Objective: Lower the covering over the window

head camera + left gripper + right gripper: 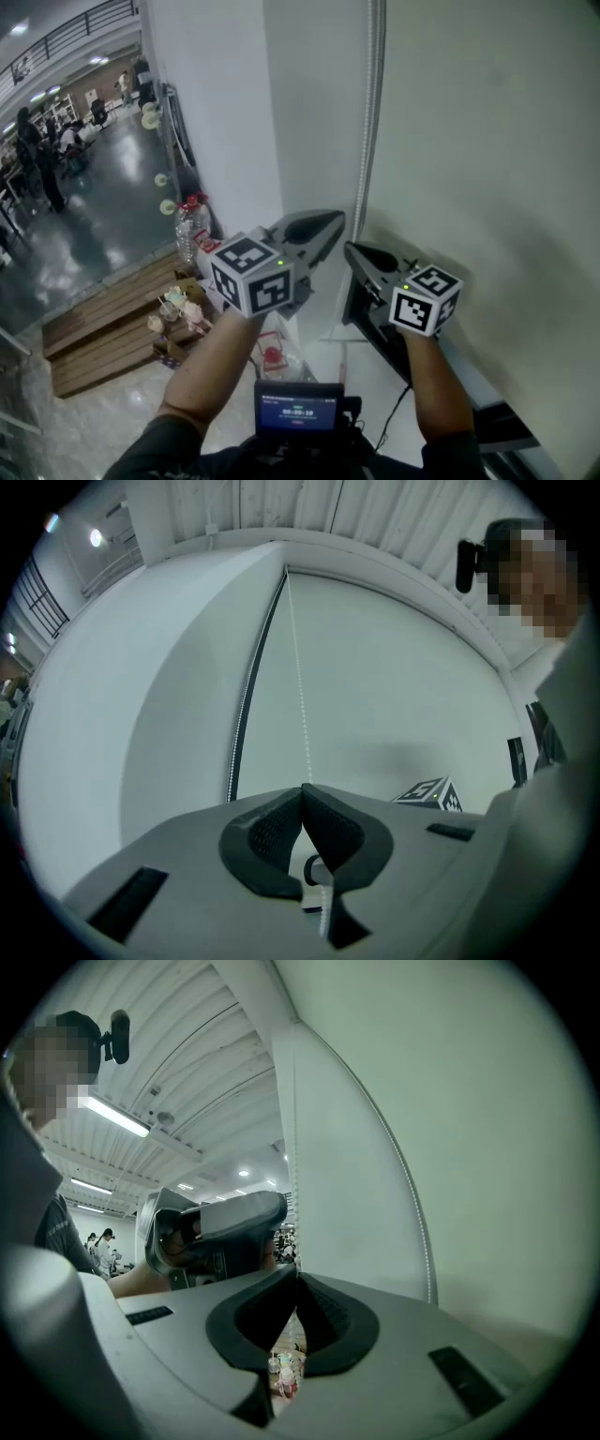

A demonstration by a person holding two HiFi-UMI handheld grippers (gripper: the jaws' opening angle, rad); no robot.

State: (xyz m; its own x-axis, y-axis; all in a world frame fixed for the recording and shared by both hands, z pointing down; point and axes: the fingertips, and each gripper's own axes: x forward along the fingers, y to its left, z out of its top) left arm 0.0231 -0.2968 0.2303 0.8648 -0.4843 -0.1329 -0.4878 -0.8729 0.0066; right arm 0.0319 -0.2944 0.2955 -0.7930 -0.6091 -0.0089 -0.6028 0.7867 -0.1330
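A glossy grey hall floor (103, 197) with distant people (37, 150) spreads at far left. It is edged by wooden pallets (103, 328) and clear bottles (190, 230) at the foot of a white pillar (220, 112). Next to the pillar, the left gripper (336, 221) is clamped tight on the thin bead chain (367, 131) hanging along the window's edge. The right gripper (350, 247), close beside it, pinches the same chain. At right, the pale blind (487, 141) hangs flat over the window, just beside the chain.
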